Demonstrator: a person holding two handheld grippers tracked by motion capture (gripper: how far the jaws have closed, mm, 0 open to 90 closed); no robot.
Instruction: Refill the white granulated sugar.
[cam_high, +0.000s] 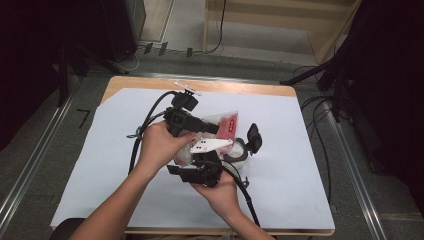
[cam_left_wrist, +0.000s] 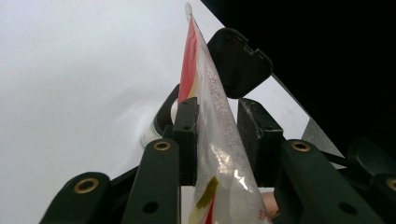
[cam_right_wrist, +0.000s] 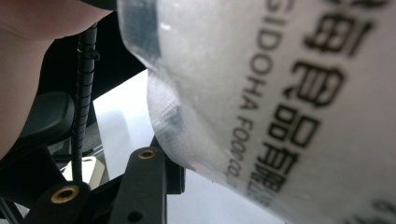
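Together, both tongs pinch the plastic pouch (cam_high: 226, 125).

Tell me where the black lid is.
In the high view the black lid stands open at the right of the white jar, mid-table, just right of the pouch and both hands.

Looked like a lab: paper-covered table (cam_high: 280, 165), floor rails (cam_high: 352, 165), loose cables (cam_high: 320, 107), dark stands (cam_high: 325, 70) far right.
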